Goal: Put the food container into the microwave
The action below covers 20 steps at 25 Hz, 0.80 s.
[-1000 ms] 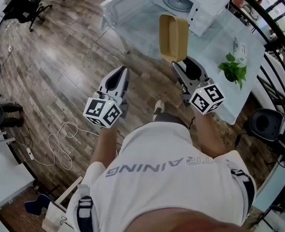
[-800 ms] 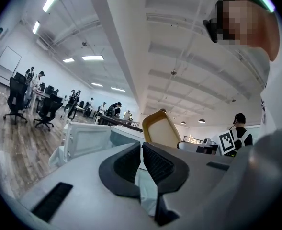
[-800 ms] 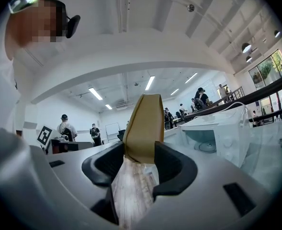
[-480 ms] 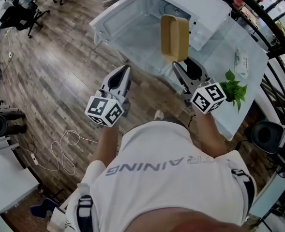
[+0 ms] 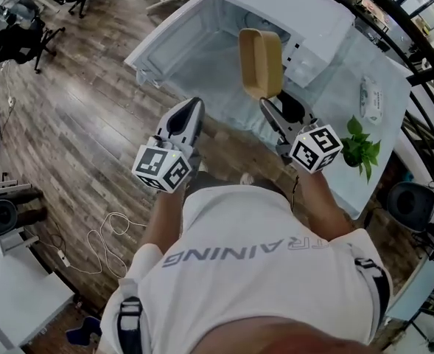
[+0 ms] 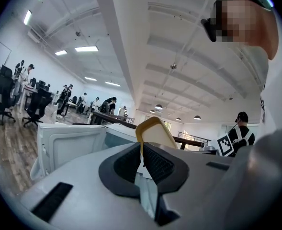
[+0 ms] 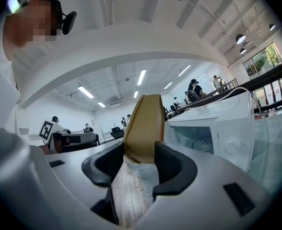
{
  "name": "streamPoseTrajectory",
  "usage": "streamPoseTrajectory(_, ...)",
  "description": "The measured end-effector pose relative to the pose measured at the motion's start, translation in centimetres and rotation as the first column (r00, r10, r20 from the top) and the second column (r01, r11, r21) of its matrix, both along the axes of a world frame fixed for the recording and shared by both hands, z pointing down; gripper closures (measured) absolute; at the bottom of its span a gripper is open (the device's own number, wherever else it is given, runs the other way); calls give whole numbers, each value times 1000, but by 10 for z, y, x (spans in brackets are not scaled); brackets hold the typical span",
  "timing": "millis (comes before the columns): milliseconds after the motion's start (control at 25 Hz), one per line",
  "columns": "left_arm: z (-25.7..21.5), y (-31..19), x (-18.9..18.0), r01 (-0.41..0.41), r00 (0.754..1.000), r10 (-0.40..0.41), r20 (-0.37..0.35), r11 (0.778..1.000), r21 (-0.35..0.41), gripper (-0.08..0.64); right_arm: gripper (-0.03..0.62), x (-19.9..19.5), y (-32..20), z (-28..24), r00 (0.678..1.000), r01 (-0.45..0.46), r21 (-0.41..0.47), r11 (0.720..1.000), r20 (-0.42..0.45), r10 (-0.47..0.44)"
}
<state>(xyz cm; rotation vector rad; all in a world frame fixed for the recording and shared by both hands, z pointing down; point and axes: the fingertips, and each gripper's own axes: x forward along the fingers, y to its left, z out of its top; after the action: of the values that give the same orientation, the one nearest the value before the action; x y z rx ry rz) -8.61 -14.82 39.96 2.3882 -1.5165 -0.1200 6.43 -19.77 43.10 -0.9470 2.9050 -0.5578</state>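
A tan oblong food container (image 5: 261, 61) stands on edge in the jaws of my right gripper (image 5: 274, 98), which is shut on its lower end. It hangs in front of the white microwave (image 5: 290, 13), whose door (image 5: 180, 50) is swung open to the left. In the right gripper view the container (image 7: 143, 123) rises between the pads, with the microwave's cavity (image 7: 203, 138) just to the right. My left gripper (image 5: 191, 108) is beside it to the left, shut with nothing in it. The left gripper view shows the container (image 6: 155, 133) beyond the jaws and the open door (image 6: 69, 145).
The microwave sits on a glass table (image 5: 334, 72) with a small green plant (image 5: 360, 146) and a white packet (image 5: 369, 98). A white cable (image 5: 106, 231) lies on the wooden floor. Office chairs (image 5: 25, 35) stand at the far left.
Both grippers have moved toward the open microwave, the right one carrying the container. The microwave and table now lie closer beneath them.
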Motion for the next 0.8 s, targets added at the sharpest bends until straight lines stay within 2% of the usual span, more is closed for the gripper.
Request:
streamPoseTrajectory(120, 1, -24, -10, -60, 998, 60, 21, 998, 12, 515, 376, -14, -12, 2, 999, -42, -9, 999, -23, 41)
streamPoseTrajectory(240, 4, -51, -19, -145, 989, 145, 33, 989, 11, 515, 376, -26, -26, 3, 991, -125, -16, 992, -44, 124)
streamPoseTrajectory(360, 3, -74, -27, -247, 969, 246, 20, 969, 15, 515, 376, -40, -35, 3, 976, -212, -24, 977, -61, 210)
streamPoseTrajectory(480, 4, -91, -44, -316, 949, 315, 24, 949, 10, 515, 376, -62, -43, 4, 962, -267, -27, 963, -67, 264)
streamPoseTrajectory(680, 16, -101, -58, -393, 918, 394, 46, 919, -20, 515, 376, -83, -47, 15, 934, -354, -54, 934, -75, 350)
streamPoseTrajectory(800, 20, -101, -63, -426, 904, 427, 33, 904, -27, 515, 376, -91, -45, 23, 922, -385, -79, 919, -83, 379)
